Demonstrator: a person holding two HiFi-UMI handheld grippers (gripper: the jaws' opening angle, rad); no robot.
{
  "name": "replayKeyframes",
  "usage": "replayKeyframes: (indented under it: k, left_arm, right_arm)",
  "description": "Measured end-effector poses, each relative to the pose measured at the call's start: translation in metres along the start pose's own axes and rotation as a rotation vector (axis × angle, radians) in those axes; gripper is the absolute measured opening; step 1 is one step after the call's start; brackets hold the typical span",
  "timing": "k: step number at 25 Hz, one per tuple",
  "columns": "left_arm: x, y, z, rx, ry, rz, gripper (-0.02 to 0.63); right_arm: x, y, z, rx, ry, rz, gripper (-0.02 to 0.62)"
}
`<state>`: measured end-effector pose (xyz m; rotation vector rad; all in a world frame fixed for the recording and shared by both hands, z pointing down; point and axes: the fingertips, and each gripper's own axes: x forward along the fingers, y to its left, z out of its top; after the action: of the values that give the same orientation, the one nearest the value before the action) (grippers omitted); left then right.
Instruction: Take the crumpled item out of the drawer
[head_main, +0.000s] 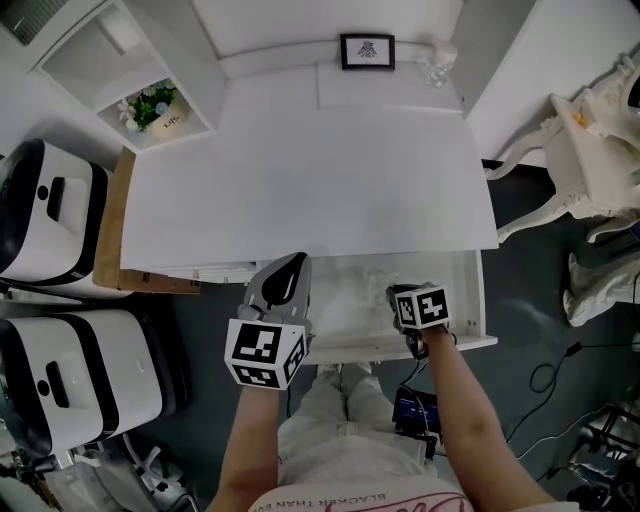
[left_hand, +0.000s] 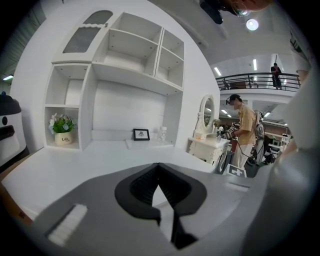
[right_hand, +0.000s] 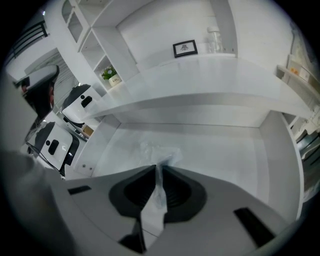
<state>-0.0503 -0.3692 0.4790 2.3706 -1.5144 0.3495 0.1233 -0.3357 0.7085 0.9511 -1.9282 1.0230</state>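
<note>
The drawer (head_main: 470, 300) stands pulled out under the white desk's front edge. A pale, crumpled, thin item (right_hand: 161, 151) lies on the drawer floor (right_hand: 225, 150), and one end of it rises between the jaws of my right gripper (right_hand: 156, 170), which is shut on it. In the head view the right gripper (head_main: 396, 296) is down inside the drawer, with the crumpled item (head_main: 375, 275) just beyond it. My left gripper (head_main: 296, 262) hovers at the drawer's left front corner; its jaws meet at the tips with nothing between them (left_hand: 159, 167).
The white desk top (head_main: 310, 180) carries a small framed picture (head_main: 367, 50) and a glass jar (head_main: 436, 62) at the back. A plant pot (head_main: 152, 108) sits in a shelf at the left. Two white appliances (head_main: 50, 210) stand left, an ornate white table (head_main: 590, 150) right, and cables (head_main: 545, 375) lie on the floor.
</note>
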Motion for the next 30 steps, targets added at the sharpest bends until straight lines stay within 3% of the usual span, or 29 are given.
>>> replayKeyframes:
  k: [17, 30]
  left_arm:
    - [-0.025, 0.010, 0.062, 0.001, -0.153, 0.021, 0.009]
    - [-0.043, 0.003, 0.097, 0.041, -0.242, -0.002, 0.009]
  right_arm:
    - [-0.062, 0.027, 0.032, -0.080, -0.090, -0.019, 0.046]
    - [-0.125, 0.046, 0.066, -0.112, -0.270, -0.075, 0.046]
